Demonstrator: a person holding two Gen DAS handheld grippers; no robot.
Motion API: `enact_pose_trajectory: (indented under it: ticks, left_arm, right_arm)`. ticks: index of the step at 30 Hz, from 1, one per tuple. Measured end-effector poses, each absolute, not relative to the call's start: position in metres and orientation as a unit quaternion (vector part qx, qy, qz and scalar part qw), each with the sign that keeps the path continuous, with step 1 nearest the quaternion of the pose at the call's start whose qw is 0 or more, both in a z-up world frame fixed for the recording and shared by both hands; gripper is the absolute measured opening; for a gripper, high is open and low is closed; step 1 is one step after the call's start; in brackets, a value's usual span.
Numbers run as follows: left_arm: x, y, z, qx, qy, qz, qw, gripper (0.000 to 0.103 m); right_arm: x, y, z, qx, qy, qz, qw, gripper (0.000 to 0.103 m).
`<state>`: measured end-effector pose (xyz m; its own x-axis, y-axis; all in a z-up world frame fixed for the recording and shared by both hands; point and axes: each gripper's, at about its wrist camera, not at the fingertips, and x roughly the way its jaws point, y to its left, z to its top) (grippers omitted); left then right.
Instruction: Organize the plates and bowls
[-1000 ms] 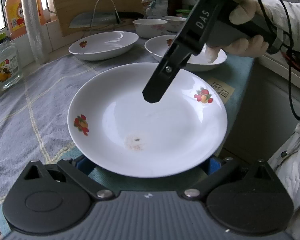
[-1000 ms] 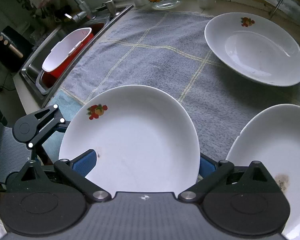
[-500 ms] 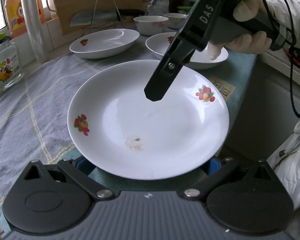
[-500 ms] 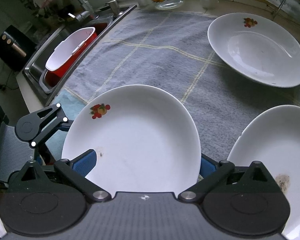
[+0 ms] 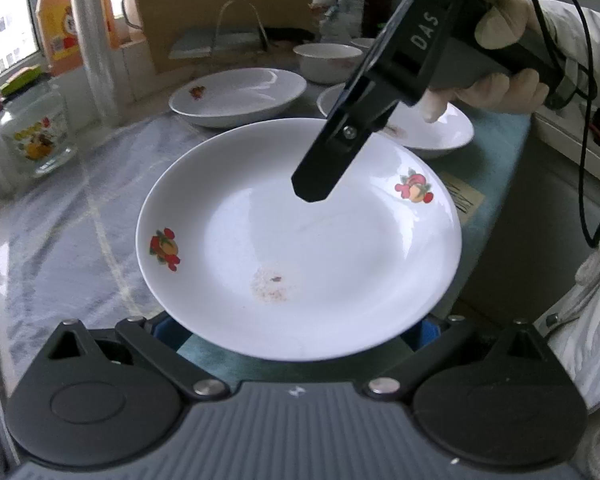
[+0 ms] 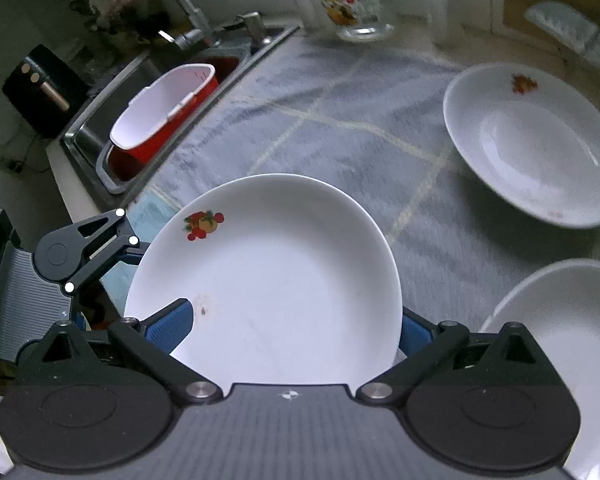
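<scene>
A white plate (image 5: 300,240) with fruit prints is held above the grey towel (image 5: 60,232) at the counter's near edge. The left gripper (image 5: 296,332) has its blue pads under opposite sides of the plate's near rim; whether they press it cannot be told. The right gripper (image 6: 296,320) grips the plate's rim, one blue pad (image 6: 172,324) lying on the upper face, the other finger at the rim's other side. The plate sits roughly level, face up; being round, it has no long axis. Behind it on the towel stand two more plates, plate A (image 5: 238,96) and plate B (image 5: 440,132), well apart from it. Farther back: a small bowl (image 5: 328,62), a glass jar (image 5: 32,132), a sink (image 6: 112,120) holding a red container (image 6: 164,116).
</scene>
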<state>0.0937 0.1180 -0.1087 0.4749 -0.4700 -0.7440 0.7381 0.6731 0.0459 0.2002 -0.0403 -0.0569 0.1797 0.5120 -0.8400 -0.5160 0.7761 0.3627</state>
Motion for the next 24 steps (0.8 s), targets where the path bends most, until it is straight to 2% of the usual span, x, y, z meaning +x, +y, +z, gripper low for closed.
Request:
enact_pose_trajectory:
  ticks: [24]
  left_arm:
    - [0.167, 0.162, -0.101, 0.161, 0.364, -0.282, 0.873, 0.102]
  right_arm:
    - [0.289, 0.027, -0.051, -0.04, 0.505, 0.385, 0.771, 0.103]
